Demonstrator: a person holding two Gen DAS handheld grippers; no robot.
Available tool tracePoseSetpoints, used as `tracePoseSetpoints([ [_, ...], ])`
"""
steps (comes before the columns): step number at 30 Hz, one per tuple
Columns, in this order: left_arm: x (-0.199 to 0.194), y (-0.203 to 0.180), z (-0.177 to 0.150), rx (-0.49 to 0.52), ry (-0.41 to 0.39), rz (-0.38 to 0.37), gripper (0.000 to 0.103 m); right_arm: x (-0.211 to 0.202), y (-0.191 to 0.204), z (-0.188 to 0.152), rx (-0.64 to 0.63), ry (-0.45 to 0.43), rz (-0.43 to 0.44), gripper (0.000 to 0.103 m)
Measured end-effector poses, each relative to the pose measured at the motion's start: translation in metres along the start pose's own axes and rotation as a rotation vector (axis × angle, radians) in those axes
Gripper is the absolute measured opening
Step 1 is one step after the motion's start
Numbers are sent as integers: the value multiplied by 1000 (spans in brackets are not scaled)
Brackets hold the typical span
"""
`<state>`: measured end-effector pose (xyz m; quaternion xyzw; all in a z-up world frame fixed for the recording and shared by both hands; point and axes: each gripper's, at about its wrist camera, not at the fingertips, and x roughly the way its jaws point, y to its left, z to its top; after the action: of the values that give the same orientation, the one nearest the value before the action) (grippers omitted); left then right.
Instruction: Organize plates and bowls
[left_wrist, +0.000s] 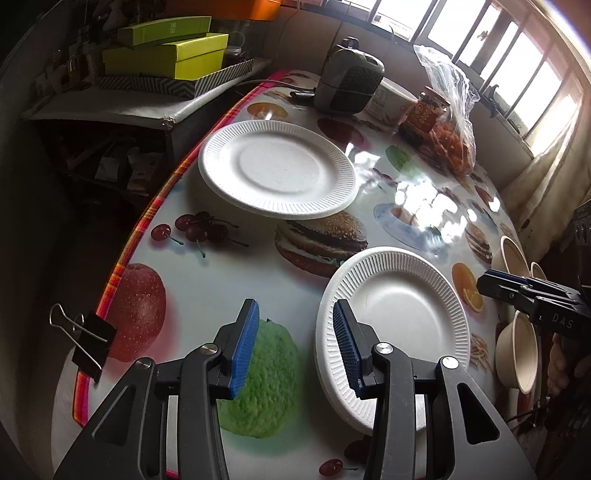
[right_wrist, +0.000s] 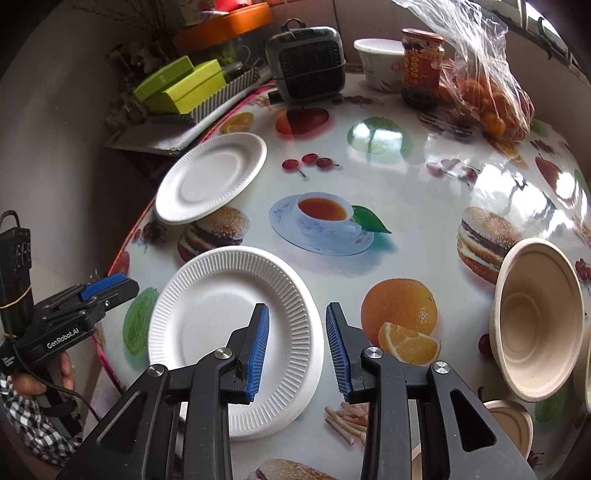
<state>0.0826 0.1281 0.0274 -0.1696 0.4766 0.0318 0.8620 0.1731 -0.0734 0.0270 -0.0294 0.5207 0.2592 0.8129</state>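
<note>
Low in the right wrist view, the right claw (right_wrist: 297, 354) hangs spread and empty over the near plate (right_wrist: 221, 325) on the table (right_wrist: 424, 254). Left claw (left_wrist: 295, 350), also spread, holds nothing. Far plate (right_wrist: 210, 177) sits upper left; bowls (right_wrist: 535, 325) at right.

The left wrist camera is sitting just behind its own fingers (left_wrist: 245, 354) and looking steeply down along them over the near left part of the table (left_wrist: 207, 280), close above the near plate (left_wrist: 402, 314), with the windows at the far right. The right wrist camera is looking down the same way from a spot further right, close over the same near plate (right_wrist: 221, 310). Both views are sharing that plate, the far plate (left_wrist: 275, 166) (right_wrist: 208, 177), the heater (left_wrist: 349, 79) (right_wrist: 306, 61) and the jar (left_wrist: 424, 114) (right_wrist: 423, 62), and each is catching the other gripper at its edge.
</note>
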Motion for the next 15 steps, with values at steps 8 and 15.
tracePoseSetpoints([
  [8, -8, 34, 30, -62, -46, 17, 43, 4, 20, 33, -15, -27, 22, 33],
  [15, -15, 63, 60, -104, -92, 34, 43, 19, 43, 71, -11, -39, 47, 33],
])
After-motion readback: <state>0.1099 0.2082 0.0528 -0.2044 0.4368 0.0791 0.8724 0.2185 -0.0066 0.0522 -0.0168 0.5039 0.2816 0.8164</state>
